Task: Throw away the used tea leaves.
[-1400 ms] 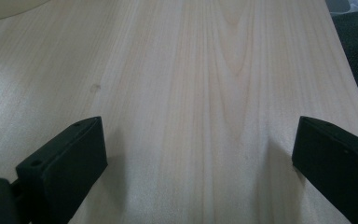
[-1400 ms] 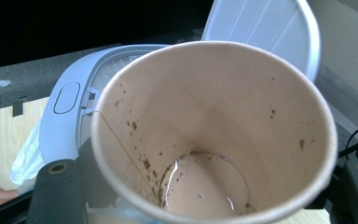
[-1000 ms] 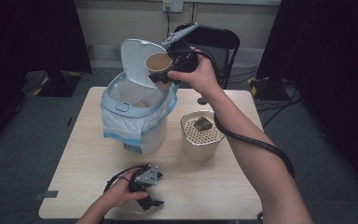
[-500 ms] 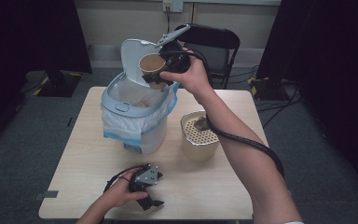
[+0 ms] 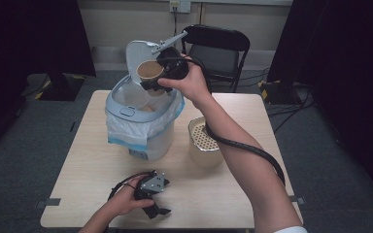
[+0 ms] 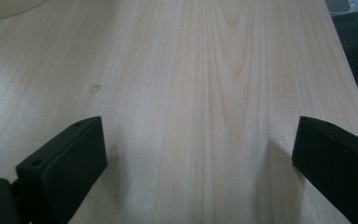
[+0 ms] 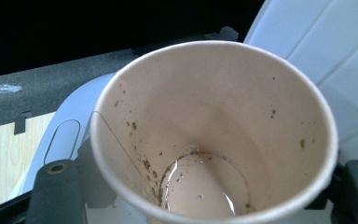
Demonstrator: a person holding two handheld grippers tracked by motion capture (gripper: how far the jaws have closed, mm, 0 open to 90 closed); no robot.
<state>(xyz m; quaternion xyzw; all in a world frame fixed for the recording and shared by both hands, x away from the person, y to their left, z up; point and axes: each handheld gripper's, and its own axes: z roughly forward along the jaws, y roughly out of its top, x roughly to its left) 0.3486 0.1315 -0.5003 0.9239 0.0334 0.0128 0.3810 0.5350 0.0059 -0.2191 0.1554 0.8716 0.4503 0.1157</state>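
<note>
A brown paper cup (image 5: 149,72) is tipped on its side above the open white bin (image 5: 141,121), its mouth turned toward the camera. My right gripper (image 5: 151,82) is shut on it. In the right gripper view the cup (image 7: 214,135) sits between the jaws, with a little liquid and dark flecks at its bottom. The bin's raised lid (image 7: 307,42) stands behind the cup. My left gripper (image 5: 156,211) rests on the table near the front edge. Its jaws stand open over bare wood (image 6: 200,93) with nothing between them.
A cream perforated strainer pot (image 5: 205,143) stands on the table right of the bin. The bin has a white liner with a blue hem (image 5: 126,141). A black folding chair (image 5: 218,48) stands behind the table. A cable runs along my right forearm.
My right gripper has carried the cup leftward and a little down, from beside the lid to over the bin's opening. The left gripper has not moved.
</note>
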